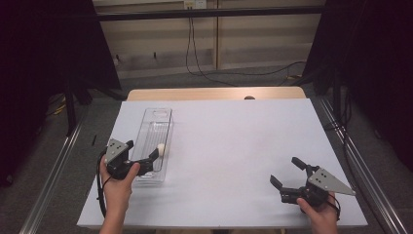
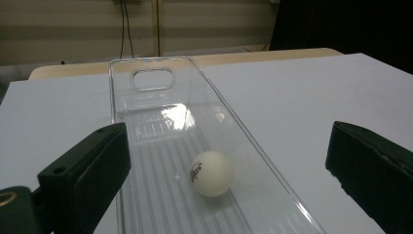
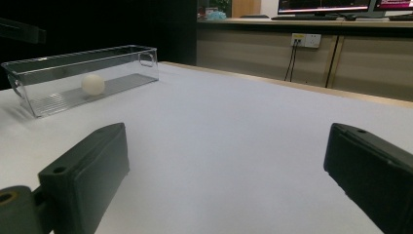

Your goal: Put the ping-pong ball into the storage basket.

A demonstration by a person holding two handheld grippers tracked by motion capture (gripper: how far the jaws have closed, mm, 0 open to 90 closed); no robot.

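A long clear plastic bin (image 1: 157,127) lies on the left part of the white table (image 1: 234,146), its handle end pointing away from me. A white ball (image 1: 161,149) rests on the bin's ribbed floor near its close end. My left gripper (image 1: 150,162) is open at that end. In the left gripper view its jaws stand wide on either side of the bin (image 2: 146,78), and the ball (image 2: 211,173) lies between and just ahead of them, untouched. My right gripper (image 1: 285,171) is open over bare table at the front right. Its view shows the bin (image 3: 122,58) and ball (image 3: 92,84) far off to the left.
A wooden tabletop edge (image 1: 214,93) shows beyond the white surface. Black curtains hang at both sides. Cables (image 1: 195,58) run down the back wall to the floor. Metal rails (image 1: 53,170) flank the table.
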